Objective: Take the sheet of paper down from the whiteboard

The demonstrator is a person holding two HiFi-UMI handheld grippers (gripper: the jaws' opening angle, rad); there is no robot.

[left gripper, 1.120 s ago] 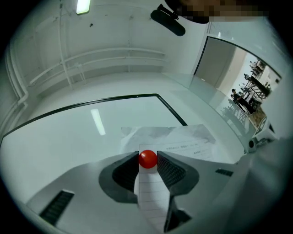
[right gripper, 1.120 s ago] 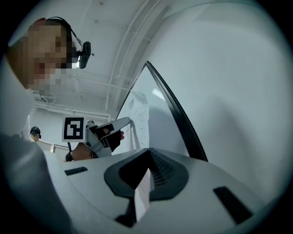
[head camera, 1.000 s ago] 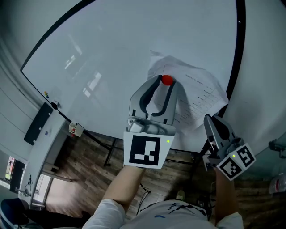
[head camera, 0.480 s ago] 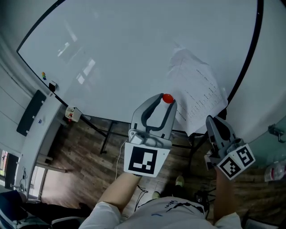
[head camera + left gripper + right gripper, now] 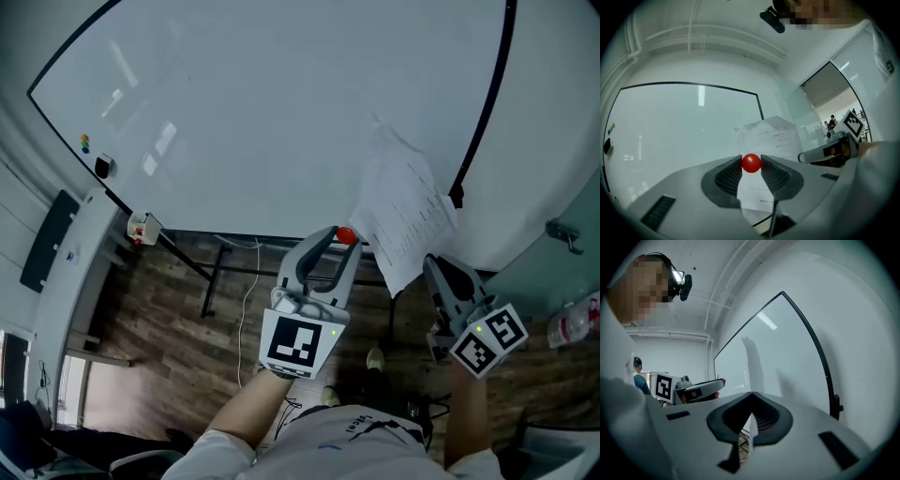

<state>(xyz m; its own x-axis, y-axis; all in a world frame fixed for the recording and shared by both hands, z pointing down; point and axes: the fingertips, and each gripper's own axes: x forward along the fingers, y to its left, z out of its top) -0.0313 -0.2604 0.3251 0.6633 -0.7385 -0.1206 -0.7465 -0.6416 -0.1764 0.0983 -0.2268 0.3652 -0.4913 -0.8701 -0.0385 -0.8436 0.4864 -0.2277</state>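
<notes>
The left gripper (image 5: 343,236) is clenched on a small red round magnet (image 5: 751,163), held in front of a large white whiteboard (image 5: 234,112). To its right, the right gripper (image 5: 429,263) is closed on the lower edge of a white printed sheet of paper (image 5: 403,202). The sheet stands upright near the board's right side.

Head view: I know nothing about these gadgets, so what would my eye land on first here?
A small red ball stands out most, pinched between the jaws of the left tool, low in the middle. Right of it, a printed sheet of paper hangs in front of the big whiteboard, its lower edge clamped in the right tool.
</notes>
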